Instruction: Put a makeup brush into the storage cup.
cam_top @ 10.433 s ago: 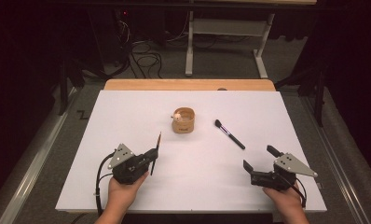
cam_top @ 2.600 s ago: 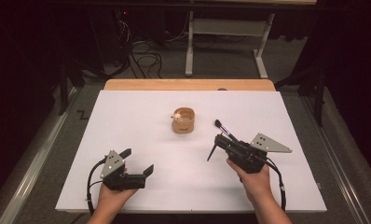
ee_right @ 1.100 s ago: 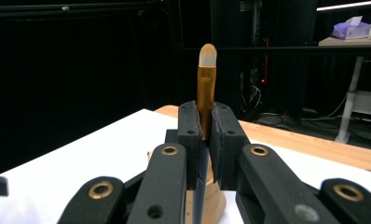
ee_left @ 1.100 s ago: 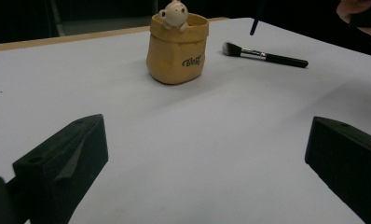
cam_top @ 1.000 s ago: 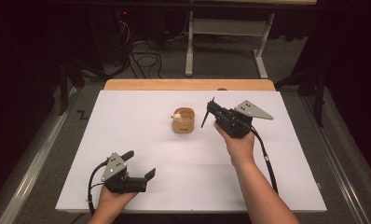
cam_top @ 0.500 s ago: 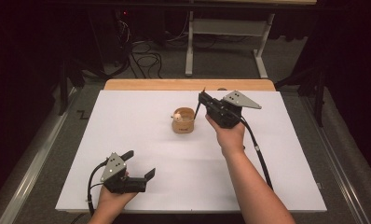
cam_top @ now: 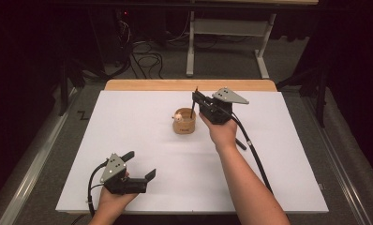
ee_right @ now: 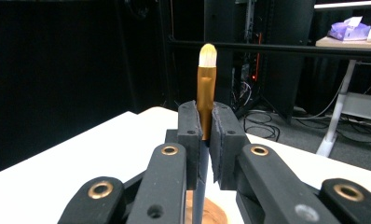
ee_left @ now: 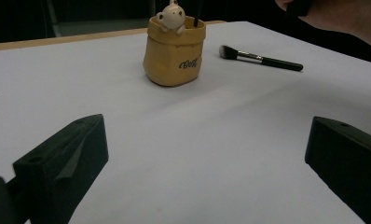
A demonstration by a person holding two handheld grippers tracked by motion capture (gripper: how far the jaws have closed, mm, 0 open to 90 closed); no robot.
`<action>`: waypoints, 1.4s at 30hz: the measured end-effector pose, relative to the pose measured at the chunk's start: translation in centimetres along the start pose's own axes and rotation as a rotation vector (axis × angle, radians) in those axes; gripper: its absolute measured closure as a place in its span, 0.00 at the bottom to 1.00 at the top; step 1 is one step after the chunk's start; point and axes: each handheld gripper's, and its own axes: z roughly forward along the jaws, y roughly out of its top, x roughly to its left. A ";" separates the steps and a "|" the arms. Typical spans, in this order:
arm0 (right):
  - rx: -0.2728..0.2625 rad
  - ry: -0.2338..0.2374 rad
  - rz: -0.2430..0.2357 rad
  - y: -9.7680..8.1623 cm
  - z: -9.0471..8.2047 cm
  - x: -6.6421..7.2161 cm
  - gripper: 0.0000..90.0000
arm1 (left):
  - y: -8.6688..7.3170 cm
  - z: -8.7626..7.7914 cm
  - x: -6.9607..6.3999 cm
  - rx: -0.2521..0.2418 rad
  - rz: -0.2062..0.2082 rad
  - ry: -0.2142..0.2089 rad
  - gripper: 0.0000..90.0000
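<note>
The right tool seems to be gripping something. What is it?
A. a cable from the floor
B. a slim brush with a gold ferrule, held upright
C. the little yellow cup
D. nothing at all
B: in the right gripper view, the right tool has its jaws pressed on a slim brush, gold ferrule and pale tip pointing up, above the yellow cup.

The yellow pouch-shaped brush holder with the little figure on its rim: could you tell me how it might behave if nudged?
The brush holder looks small and bag-shaped, so it is probably light and may slide on the smooth white table. Its base looks wide, so tipping seems unlikely, though the makeup brush that the right claw clamps upright above it could lever it over once inside.
</note>
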 end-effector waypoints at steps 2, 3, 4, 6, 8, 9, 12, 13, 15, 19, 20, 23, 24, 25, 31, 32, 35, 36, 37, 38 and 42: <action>0.002 0.000 0.013 -0.1 0.3 0.0 0.94 | 0.0 -0.1 0.0 0.003 0.002 -0.002 0.00; 0.004 -0.002 0.008 -0.2 0.4 -0.1 0.94 | 0.0 -0.1 0.1 0.005 0.001 0.000 0.00; 0.004 -0.002 0.008 -0.2 0.4 -0.1 0.94 | 0.0 -0.1 0.1 0.005 0.001 0.000 0.00; 0.014 -0.009 0.012 -0.5 1.0 -0.2 0.94 | 0.0 -0.1 0.1 0.003 -0.005 -0.002 0.00; 0.018 -0.012 0.012 -0.5 1.1 -0.2 0.94 | 0.1 -0.1 0.1 0.003 -0.004 -0.005 0.00; 0.021 -0.012 0.017 -0.6 1.2 -0.3 0.94 | 0.1 -0.1 0.1 0.003 -0.005 -0.008 0.00; 0.040 -0.023 0.019 -1.1 1.6 -0.5 0.94 | 0.1 0.0 0.0 0.004 -0.004 -0.012 0.00; 0.040 -0.020 0.009 -1.1 1.7 -0.6 0.94 | 0.1 0.0 0.0 0.005 -0.004 -0.013 0.00; 0.047 -0.027 0.024 -1.3 1.8 -0.6 0.94 | 0.0 0.0 0.0 0.008 -0.001 -0.014 0.00; 0.051 -0.021 0.026 -1.5 2.1 -0.7 0.94 | 0.0 0.1 0.0 0.011 -0.002 -0.018 0.00; 0.053 -0.021 0.031 -1.6 2.2 -0.7 0.94 | 0.0 0.1 0.0 0.011 -0.003 -0.018 0.00; 0.062 -0.026 0.031 -1.9 2.4 -0.9 0.94 | 0.0 0.0 0.0 0.009 -0.002 -0.020 0.00; 0.062 -0.026 0.031 -1.9 2.4 -0.9 0.94 | 0.0 0.0 0.0 0.009 -0.002 -0.020 0.00; 0.067 -0.028 0.039 -2.0 2.6 -1.1 0.94 | 0.0 0.0 0.0 0.008 -0.004 -0.022 0.00; 0.079 -0.031 0.069 -2.3 3.0 -1.4 0.94 | 0.0 0.0 0.0 0.009 -0.002 -0.026 0.00; 0.082 -0.031 0.069 -2.4 3.0 -1.4 0.94 | 0.0 0.0 0.0 0.009 -0.002 -0.028 0.00; 0.088 -0.032 0.073 -2.6 3.3 -1.6 0.94 | 0.0 0.0 0.0 0.010 -0.003 -0.030 0.00; 0.093 -0.033 0.076 -2.7 3.4 -1.7 0.94 | 0.0 0.0 0.0 0.010 -0.003 -0.030 0.00; 0.093 -0.033 0.076 -2.7 3.4 -1.7 0.94 | 0.0 0.0 0.0 0.009 -0.003 -0.030 0.00; 0.097 -0.038 0.077 -2.7 3.6 -1.6 0.93 | 0.0 0.0 0.0 0.007 -0.004 -0.032 0.00; 0.108 -0.037 0.064 -2.7 4.0 -1.3 0.84 | 0.0 0.0 0.0 0.007 -0.006 -0.033 0.00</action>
